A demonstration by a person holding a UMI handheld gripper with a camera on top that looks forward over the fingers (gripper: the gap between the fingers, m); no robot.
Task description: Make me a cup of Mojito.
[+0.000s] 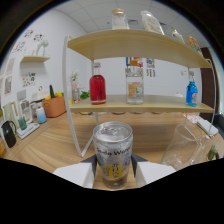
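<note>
Silver drink can stands upright, clamped between the tongs over the wooden bench.
Beyond it a two-tier shelf carries a bottle of red liquid, a clear labelled bottle and a small blue bottle. An empty clear glass cup sits just right of the can, nearer than the shelf. An orange pot stands far left.

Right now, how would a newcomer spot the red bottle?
Find the two-tier wooden shelf beyond the silver can standing between the hand-held gripper fingers. On its lower tier, the leftmost bottle alone holds red liquid; its neighbours are clear and blue.
</note>
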